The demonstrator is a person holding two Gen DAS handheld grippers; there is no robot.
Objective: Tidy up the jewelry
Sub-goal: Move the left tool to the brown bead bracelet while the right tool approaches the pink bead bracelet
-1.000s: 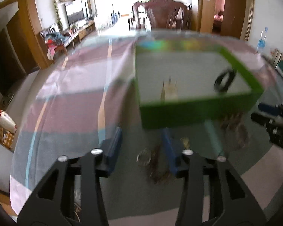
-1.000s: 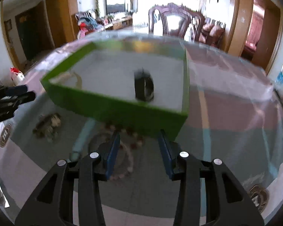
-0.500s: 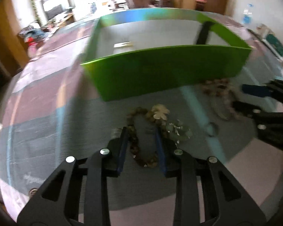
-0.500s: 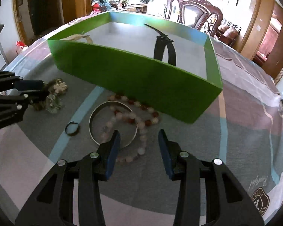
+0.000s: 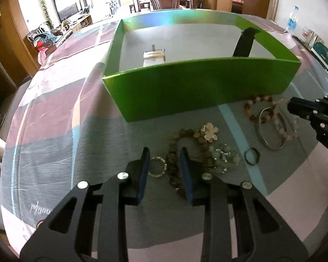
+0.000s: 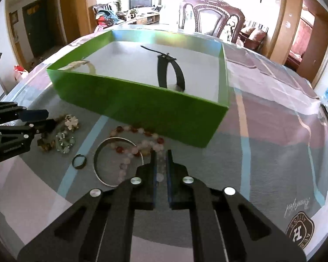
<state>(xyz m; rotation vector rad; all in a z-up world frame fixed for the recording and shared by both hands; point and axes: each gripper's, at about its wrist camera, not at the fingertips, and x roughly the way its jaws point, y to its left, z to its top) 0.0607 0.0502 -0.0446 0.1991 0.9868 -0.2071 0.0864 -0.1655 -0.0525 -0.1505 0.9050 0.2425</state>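
Cloth [image 6: 273, 163] badge [image 6: 299, 229] reading "H", right gripper [image 6: 161, 163] pinching pink bead bracelet [image 6: 142, 146].

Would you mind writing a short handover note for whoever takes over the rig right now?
Left gripper: open, jaws astride the brown bead strand on the cloth, not gripping it.
Right gripper: closed on the pink and red bead strand, which lies partly over the silver bangle.
Done: black watch and pale strap are in the green box.
Left: both strands, the bangle, small black ring and green bead cluster, all in front of the box.
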